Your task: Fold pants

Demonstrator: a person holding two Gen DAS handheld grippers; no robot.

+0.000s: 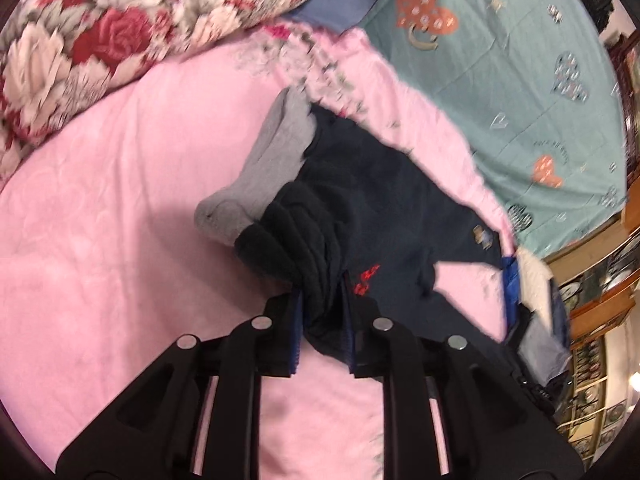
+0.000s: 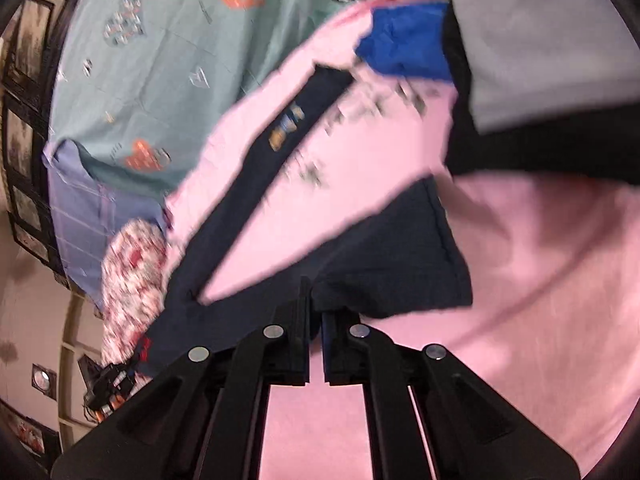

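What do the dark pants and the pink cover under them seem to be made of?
The pants look like soft, matte navy knit, perhaps fleece: they bunch into thick, fuzzy ridges where the left tool pinches them. The pink cover looks like plush, slightly embossed fabric with a faint sheen, though blur leaves that open.

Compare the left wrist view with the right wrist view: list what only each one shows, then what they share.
Only the left wrist view: the left gripper clamped on a bunched part of the dark pants, a grey garment beside them, and a floral quilt filling the far corner.

Only the right wrist view: the right gripper shut on a pants edge, and a grey sleeve above.

Both: the pink blanket, the teal heart-print sheet, and the pants.
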